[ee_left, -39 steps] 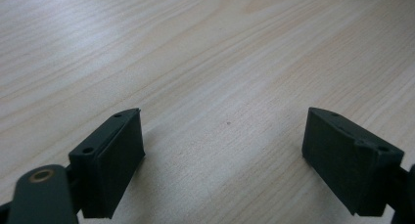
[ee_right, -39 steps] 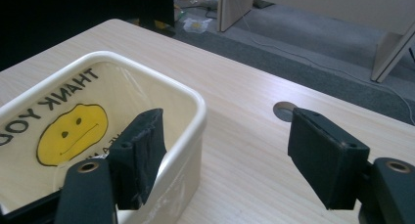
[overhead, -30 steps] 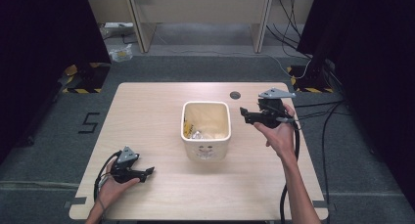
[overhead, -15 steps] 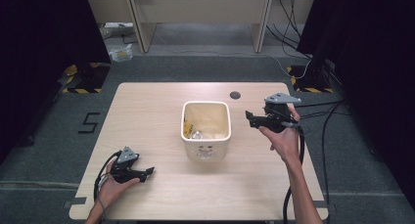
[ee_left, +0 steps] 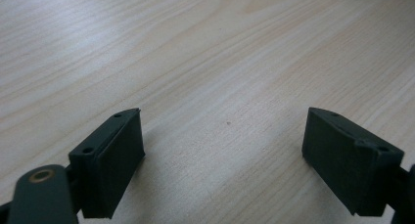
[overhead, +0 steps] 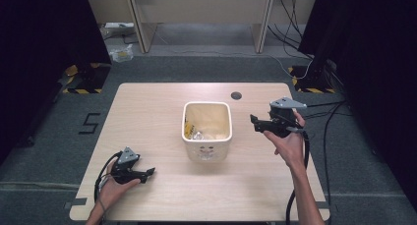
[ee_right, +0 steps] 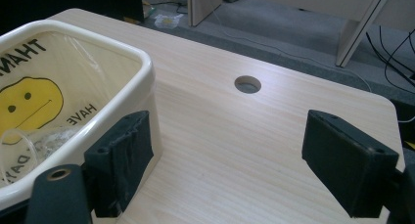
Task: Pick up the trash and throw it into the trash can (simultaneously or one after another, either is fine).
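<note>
beside the bin (overhead: 207,130), right gripper (overhead: 256,123) wide open, empty, left gripper (overhead: 149,172) likewise

bin (ee_right: 142,82) cut off at 9 o'clock edge in right gripper view; liner print partly cropped, contents (overhead: 200,134) too small to identify.

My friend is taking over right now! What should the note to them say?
Left gripper: open, holding nothing, low over the table's near left corner.
Right gripper: open, holding nothing, held up just right of the bin.
The bin stands mid-table, lined with a smiley-face bag; a clear plastic cup and some wrappers lie inside.
Done: judging by that, rubbish is already in the bin.
Left: probably dealing with the bag or the bin; neither gripper touches it.
</note>
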Demonstrator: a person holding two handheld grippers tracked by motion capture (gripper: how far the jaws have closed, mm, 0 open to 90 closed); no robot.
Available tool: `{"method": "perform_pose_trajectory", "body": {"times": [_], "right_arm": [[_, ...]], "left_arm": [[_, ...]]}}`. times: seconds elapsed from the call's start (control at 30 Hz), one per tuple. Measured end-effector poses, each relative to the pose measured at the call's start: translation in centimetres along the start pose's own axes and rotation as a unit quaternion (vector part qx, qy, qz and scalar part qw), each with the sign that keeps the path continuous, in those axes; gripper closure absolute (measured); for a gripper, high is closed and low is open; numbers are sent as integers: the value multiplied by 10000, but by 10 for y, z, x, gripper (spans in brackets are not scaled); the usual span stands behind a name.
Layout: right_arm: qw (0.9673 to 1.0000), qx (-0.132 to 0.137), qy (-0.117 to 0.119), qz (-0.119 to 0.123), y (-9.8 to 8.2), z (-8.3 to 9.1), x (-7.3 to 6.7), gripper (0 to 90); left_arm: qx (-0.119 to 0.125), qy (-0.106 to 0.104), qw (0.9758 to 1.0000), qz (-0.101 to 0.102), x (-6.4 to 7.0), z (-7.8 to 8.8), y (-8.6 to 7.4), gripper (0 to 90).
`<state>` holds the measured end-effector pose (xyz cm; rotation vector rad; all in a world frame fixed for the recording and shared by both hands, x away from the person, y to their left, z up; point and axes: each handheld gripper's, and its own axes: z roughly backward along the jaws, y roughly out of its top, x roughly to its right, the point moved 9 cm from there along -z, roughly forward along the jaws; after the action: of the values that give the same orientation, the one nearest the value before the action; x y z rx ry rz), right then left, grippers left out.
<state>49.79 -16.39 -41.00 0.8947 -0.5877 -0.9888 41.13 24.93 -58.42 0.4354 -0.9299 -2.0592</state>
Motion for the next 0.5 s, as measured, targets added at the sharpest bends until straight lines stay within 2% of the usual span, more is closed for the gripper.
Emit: {"method": "perform_pose_trajectory", "body": {"times": [0.5], "right_arm": [[10000,-36,-9,83,-15,2,0,186]], "left_arm": [[-3,0,10000,-1,0,0,0,142]]}}
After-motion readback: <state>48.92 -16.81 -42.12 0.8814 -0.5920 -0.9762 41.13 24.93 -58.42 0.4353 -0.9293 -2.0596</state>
